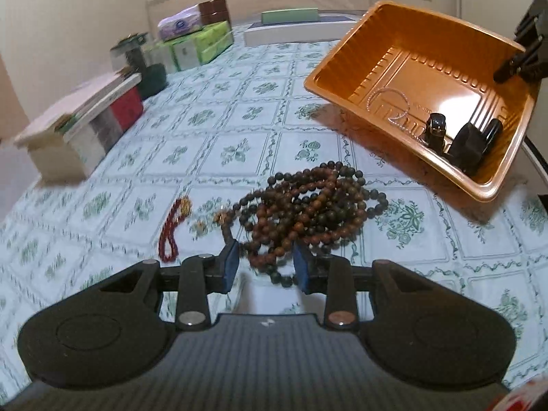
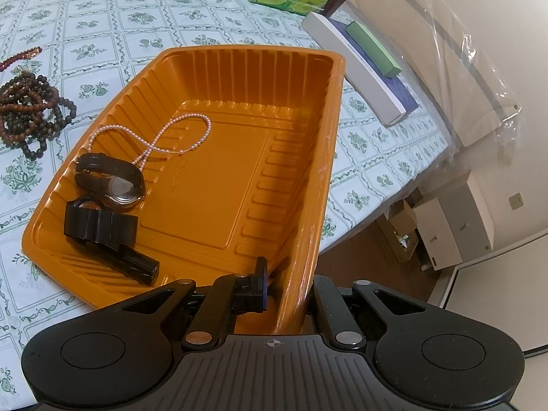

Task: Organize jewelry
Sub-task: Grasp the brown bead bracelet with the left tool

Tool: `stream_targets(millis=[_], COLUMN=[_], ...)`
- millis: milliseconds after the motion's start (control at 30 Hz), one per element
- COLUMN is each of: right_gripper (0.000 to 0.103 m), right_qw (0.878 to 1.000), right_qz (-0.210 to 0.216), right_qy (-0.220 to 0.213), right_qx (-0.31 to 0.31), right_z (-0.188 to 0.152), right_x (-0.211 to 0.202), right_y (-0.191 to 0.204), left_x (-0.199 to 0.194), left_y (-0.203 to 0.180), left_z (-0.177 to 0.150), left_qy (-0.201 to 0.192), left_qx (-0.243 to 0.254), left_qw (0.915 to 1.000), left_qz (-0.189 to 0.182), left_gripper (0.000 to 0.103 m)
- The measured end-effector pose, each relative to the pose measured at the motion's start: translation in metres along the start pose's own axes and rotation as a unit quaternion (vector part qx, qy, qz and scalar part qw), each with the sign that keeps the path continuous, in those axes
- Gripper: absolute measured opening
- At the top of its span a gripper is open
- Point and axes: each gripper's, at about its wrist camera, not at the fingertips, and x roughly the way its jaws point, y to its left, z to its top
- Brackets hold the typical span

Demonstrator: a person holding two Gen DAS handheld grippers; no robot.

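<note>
A pile of brown and dark wooden bead strands (image 1: 308, 205) lies on the tablecloth, with a red bead bracelet (image 1: 173, 231) to its left. My left gripper (image 1: 265, 263) is open, its blue pads on either side of the pile's near end. The orange plastic tray (image 1: 328, 78) holds a pink pearl strand (image 2: 150, 140) and two black watches (image 2: 113, 178) (image 2: 102, 229). My right gripper (image 2: 287, 291) is shut on the tray's near wall (image 2: 308, 239) and tilts the tray. The bead pile shows in the right wrist view (image 2: 30, 109) too.
Boxes (image 1: 78, 126), green tissue packs (image 1: 202, 44) and a dark round container (image 1: 152, 80) line the far side of the flower-patterned cloth (image 1: 205, 120). A long white and blue box (image 2: 363, 65) lies behind the tray. The table edge drops off at right, with cartons on the floor (image 2: 445, 226).
</note>
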Motion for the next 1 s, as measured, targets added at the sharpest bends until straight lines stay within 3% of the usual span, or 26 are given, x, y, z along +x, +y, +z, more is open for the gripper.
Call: stream_targets(millis=[333, 567, 667, 767, 833, 1000], right_gripper=[0.006, 0.006, 0.006, 0.006, 0.006, 0.006], right_qw=[1.0, 1.0, 1.0, 1.0, 1.0, 1.0], right_qz=[0.001, 0.001, 0.0, 0.0, 0.0, 0.0], right_qy=[0.002, 0.002, 0.001, 0.002, 0.002, 0.002], right_qx=[0.001, 0.0, 0.0, 0.0, 0.0, 0.0], right_z=[0.0, -0.001, -0.001, -0.001, 0.0, 0.0], right_x=[0.001, 0.002, 0.002, 0.003, 0.003, 0.003], right_y=[-0.001, -0.002, -0.002, -0.003, -0.002, -0.002], left_x=[0.017, 0.029, 0.032, 0.036, 0.041, 0.036], left_y=[-0.008, -0.019, -0.017, -0.014, -0.012, -0.005], left_z=[0.006, 0.007, 0.01, 0.012, 0.011, 0.014], left_qy=[0.01, 0.025, 0.032, 0.043, 0.058, 0.049], left_qx=[0.125, 0.216, 0.224, 0.224, 0.226, 0.203], left_qw=[0.992, 0.9761, 0.9741, 0.9737, 0.9725, 0.9779], left_qz=[0.013, 0.01, 0.007, -0.001, -0.007, -0.011], left_gripper=[0.024, 0.024, 0.023, 0.011, 0.009, 0.007])
